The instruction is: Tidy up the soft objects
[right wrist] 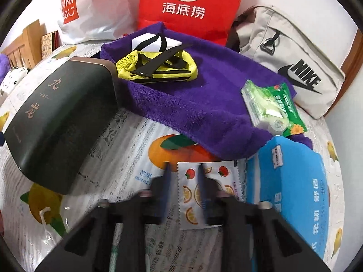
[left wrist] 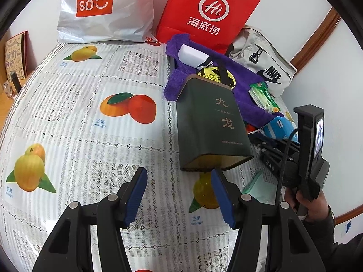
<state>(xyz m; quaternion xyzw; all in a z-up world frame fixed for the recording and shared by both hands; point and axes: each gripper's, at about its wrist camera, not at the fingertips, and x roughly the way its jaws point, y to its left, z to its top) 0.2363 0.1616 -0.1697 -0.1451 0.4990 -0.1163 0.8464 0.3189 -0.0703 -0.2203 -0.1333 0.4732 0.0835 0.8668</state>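
A purple towel (right wrist: 192,104) lies spread on the fruit-print tablecloth (right wrist: 127,163). On it rest a yellow mesh pouch with black straps (right wrist: 158,68) and a green tissue pack (right wrist: 270,106). A blue tissue pack (right wrist: 288,176) lies at the right. My right gripper (right wrist: 183,166) hangs low over a white fruit-print sachet (right wrist: 190,195). Its jaws stand a narrow way apart, the right finger (right wrist: 202,181) overlaps the sachet, and the view is blurred. My left gripper (left wrist: 179,172) is open and holds nothing, just in front of a dark green box (left wrist: 211,124). The towel (left wrist: 247,99) is behind that box.
A white Miniso bag (left wrist: 104,9), a red paper bag (left wrist: 208,11) and a grey Nike bag (left wrist: 265,68) line the wall at the back. A hand (left wrist: 304,201) holds the right gripper's body at the right edge. A white block (right wrist: 149,42) sits on the towel's far side.
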